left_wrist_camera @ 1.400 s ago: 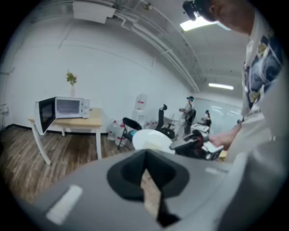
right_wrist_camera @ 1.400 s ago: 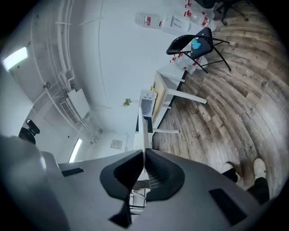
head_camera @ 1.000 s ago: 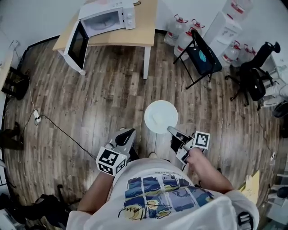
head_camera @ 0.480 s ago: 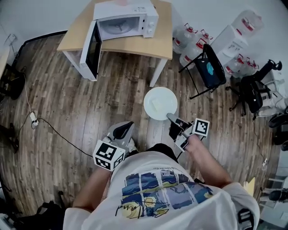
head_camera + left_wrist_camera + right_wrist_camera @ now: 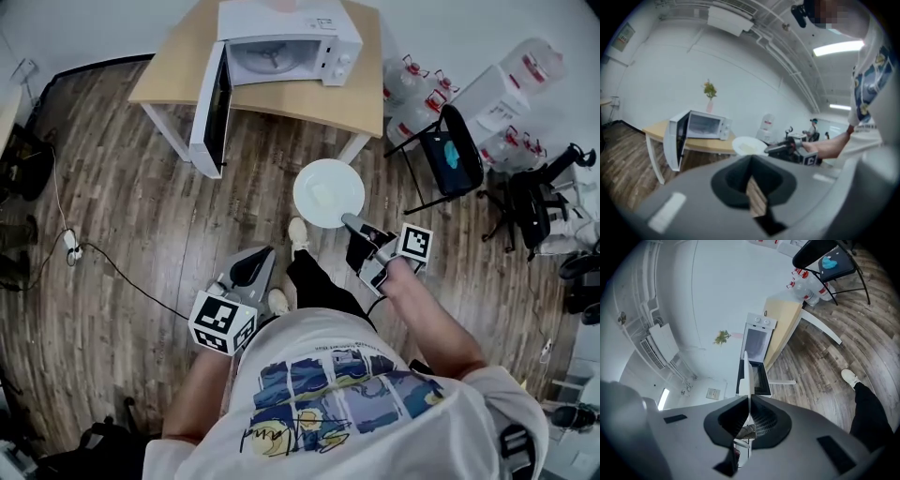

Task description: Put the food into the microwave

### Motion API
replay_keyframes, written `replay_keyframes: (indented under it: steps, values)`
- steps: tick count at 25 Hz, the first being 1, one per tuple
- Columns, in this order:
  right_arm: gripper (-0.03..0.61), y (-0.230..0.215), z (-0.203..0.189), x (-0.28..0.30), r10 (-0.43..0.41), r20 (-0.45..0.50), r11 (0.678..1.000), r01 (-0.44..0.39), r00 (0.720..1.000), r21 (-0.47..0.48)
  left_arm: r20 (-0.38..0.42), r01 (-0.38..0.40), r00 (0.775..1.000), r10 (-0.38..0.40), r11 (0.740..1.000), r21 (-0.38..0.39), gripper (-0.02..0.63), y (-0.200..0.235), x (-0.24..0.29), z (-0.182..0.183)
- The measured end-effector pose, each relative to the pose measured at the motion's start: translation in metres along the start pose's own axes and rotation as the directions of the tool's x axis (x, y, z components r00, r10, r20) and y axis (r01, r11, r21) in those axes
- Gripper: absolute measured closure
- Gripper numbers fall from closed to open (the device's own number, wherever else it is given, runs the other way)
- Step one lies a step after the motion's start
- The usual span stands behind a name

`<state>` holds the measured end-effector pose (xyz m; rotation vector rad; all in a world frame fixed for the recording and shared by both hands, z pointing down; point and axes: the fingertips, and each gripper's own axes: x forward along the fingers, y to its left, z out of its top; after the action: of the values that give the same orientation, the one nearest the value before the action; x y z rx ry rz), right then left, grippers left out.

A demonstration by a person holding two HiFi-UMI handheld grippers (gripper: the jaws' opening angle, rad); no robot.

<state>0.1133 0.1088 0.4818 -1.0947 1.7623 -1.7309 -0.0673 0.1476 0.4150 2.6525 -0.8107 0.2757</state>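
Note:
A white plate (image 5: 328,192) carrying a pale piece of food (image 5: 324,196) is held level above the wooden floor. My right gripper (image 5: 349,221) is shut on the plate's near rim. In the right gripper view the plate (image 5: 746,373) shows edge-on between the jaws of that gripper (image 5: 749,399). The white microwave (image 5: 281,42) stands on a wooden table (image 5: 173,75), its door (image 5: 214,108) swung wide open. My left gripper (image 5: 249,273) hangs at the person's left side, shut and holding nothing. The left gripper view shows the microwave (image 5: 704,125) ahead and the plate (image 5: 749,146) to the right.
A black folding chair (image 5: 452,155) stands right of the table, with water jugs (image 5: 414,82) behind it. An office chair (image 5: 536,192) is at the far right. A cable (image 5: 112,267) runs across the floor at the left. The person's shoe (image 5: 298,232) is below the plate.
The person has walked towards the table, so the microwave looks nearer in the head view. Both grippers moved along with the person, the plate staying in the right one.

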Motion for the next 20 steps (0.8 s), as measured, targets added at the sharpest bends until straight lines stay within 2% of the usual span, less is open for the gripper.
replay_keyframes:
  steps: [7,14,20]
  values:
    - [0.563,-0.006,0.053,0.073,0.014,0.0,0.999,-0.014,1.0,0.035,0.0,-0.058,0.998,0.058,0.998,0.004,0.607,0.044,0.016,0.028]
    - [0.565,-0.003,0.128,0.173,0.031,-0.013,0.998,-0.03,0.999,0.059,-0.04,-0.081,0.996,0.084,0.995,0.052,0.606,0.099,0.071,0.074]
    - [0.563,-0.009,0.19,0.245,0.033,-0.001,0.995,-0.032,0.999,0.093,-0.044,-0.103,0.993,0.105,0.993,0.05,0.606,0.135,0.12,0.11]
